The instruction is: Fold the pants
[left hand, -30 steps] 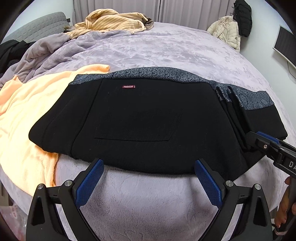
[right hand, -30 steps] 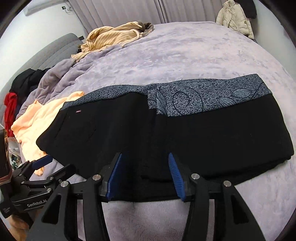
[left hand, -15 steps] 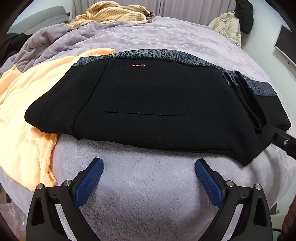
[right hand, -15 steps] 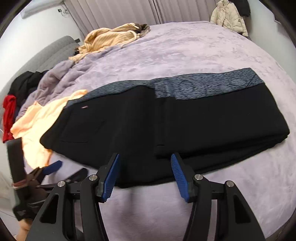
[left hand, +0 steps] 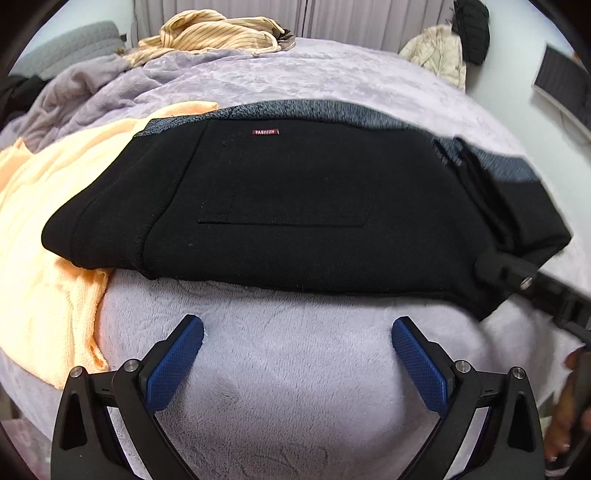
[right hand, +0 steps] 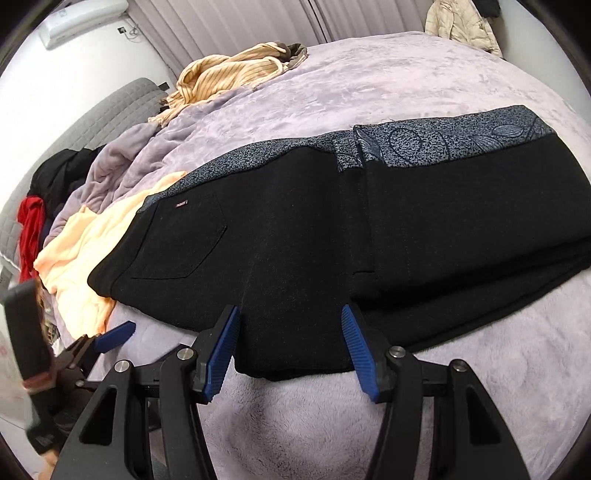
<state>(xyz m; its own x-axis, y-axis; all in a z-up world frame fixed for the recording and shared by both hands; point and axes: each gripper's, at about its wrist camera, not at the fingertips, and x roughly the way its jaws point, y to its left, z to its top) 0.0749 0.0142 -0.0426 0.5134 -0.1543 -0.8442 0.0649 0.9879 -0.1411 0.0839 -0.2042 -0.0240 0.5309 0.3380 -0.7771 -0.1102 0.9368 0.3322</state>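
Note:
The black pants (left hand: 295,214) lie folded across the lilac bed, with a grey patterned band along the far edge and a red label near the back pocket. They also show in the right wrist view (right hand: 351,236). My left gripper (left hand: 297,360) is open and empty, just short of the pants' near edge. My right gripper (right hand: 290,343) is open, with its fingertips over the pants' near edge at the fold. The right gripper also shows at the right of the left wrist view (left hand: 517,277), and the left gripper shows at the lower left of the right wrist view (right hand: 110,336).
A peach garment (left hand: 48,236) lies under the pants' left end. A striped yellow garment (left hand: 214,33) and a bunched lilac blanket (left hand: 92,92) sit at the far left. A cream jacket (left hand: 439,55) hangs at the back right. Red and black clothes (right hand: 33,221) lie beside the bed.
The right gripper has moved forward again so that its fingertips overlap the pants' near edge. The left gripper has stayed open just short of the pants. The pants have not moved.

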